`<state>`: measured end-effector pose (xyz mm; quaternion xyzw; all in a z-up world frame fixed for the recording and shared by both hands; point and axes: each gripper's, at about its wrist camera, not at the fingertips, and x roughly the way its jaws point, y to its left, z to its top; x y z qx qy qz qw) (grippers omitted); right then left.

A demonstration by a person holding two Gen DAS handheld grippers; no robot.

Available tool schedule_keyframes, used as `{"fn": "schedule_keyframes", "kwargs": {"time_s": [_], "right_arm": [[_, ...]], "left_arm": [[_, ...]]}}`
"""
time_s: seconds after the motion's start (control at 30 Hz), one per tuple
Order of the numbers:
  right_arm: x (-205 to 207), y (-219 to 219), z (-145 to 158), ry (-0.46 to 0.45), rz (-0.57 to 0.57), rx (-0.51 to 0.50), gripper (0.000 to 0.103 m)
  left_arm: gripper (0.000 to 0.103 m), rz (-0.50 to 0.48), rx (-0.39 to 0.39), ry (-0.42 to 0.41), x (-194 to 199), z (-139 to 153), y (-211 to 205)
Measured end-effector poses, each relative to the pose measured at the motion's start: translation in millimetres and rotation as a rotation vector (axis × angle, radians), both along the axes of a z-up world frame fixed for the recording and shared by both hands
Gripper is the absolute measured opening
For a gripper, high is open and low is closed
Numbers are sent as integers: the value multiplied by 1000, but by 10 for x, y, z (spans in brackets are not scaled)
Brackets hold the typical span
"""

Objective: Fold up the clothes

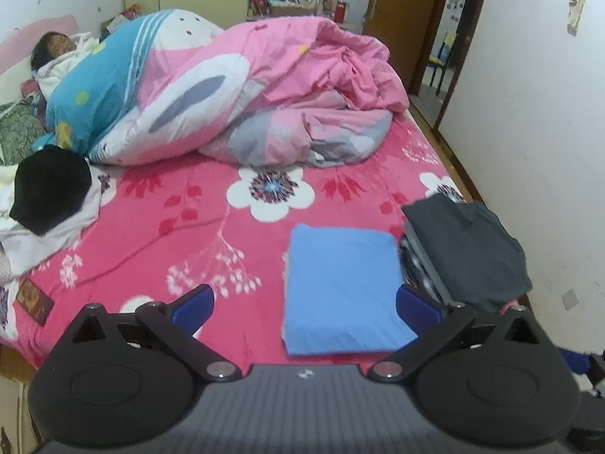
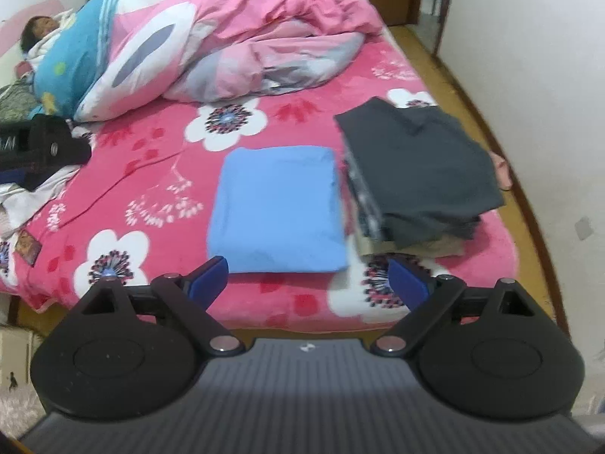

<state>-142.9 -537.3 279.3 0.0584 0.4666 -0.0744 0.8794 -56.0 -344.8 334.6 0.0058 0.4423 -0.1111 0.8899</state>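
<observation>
Both your left gripper (image 1: 304, 302) and right gripper (image 2: 308, 274) gape empty above the folded blue garment (image 1: 342, 289); right of it sits the dark stack (image 1: 469, 249) (done), leftward probably unfolded white clothes (image 1: 49, 234).

- One folded blue garment (image 2: 278, 210) lies on the bed (image 2: 264, 302), apart from the rest.
- One stack of folded clothes (image 2: 416, 181) sits just beside it, with a dark grey piece on top; I cannot count the layers under it.
- One loose heap of unfolded clothes (image 1: 49, 204), black and white, lies at the left side of the bed.
- One rumpled quilt (image 1: 227, 87), pink, blue and white, lies across the far half.
- One person (image 1: 53, 49) lies under that quilt.
- I carry two tools: my left tool (image 1: 304, 302) and my right tool (image 2: 308, 276), each with two blue fingers.
- One wooden door (image 1: 404, 15) stands at the back.
</observation>
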Motion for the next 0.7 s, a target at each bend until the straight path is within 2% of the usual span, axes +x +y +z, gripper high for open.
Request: {"fn": "schedule_keyframes", "kwargs": {"time_s": [0.13, 0.33, 0.7], "right_arm": [[-138, -60, 65, 0, 1, -29, 95], [-306, -129, 89, 10, -6, -51, 96], [-323, -108, 196, -31, 5, -86, 97]], "left_arm": [[103, 34, 27, 24, -186, 3, -119], [103, 92, 44, 18, -397, 15, -148], [103, 145, 50, 22, -446, 24, -80]]}}
